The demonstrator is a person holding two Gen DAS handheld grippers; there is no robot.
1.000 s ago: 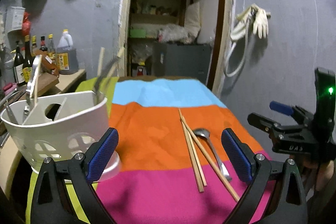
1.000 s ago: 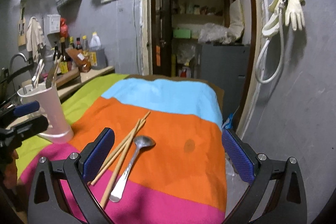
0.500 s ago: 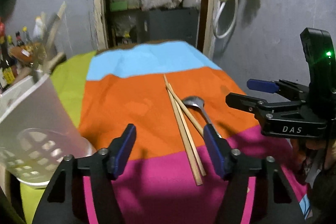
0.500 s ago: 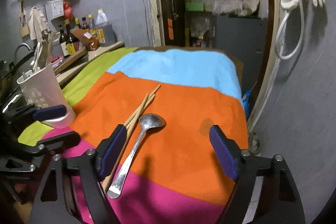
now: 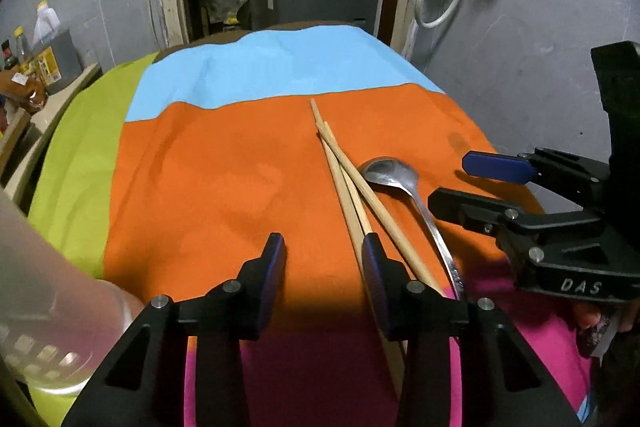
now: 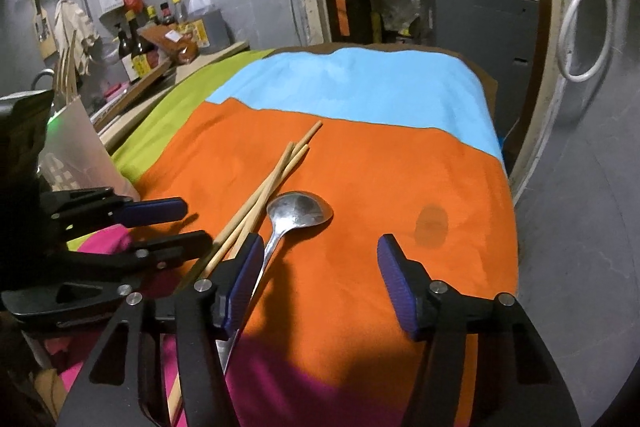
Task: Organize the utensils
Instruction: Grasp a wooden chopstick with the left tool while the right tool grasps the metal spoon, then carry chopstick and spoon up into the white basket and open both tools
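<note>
Left gripper (image 5: 323, 253) closing, nothing between jaws, right pad beside the chopsticks (image 5: 347, 174). Right gripper (image 6: 318, 279) closing too, empty; spoon (image 6: 298, 211) handle passes its left pad. Both lie mid-cloth (image 5: 224, 163) toward its right edge, likely each gripper's pickup. White holder (image 6: 78, 151) waits at left edge.

- The left gripper (image 5: 324, 255) has dropped toward the striped cloth (image 5: 224, 167), its jaws closing from wide apart to a narrow gap with bare cloth between them; its right finger now overlaps the chopsticks (image 5: 344, 167).
- The right gripper (image 6: 320, 267) has come lower and closer to the spoon (image 6: 298, 211), jaws closing, nothing between them yet.
- The white utensil holder (image 5: 44, 299), earlier filling the left wrist view's left side, has slid to the frame's edge.
</note>
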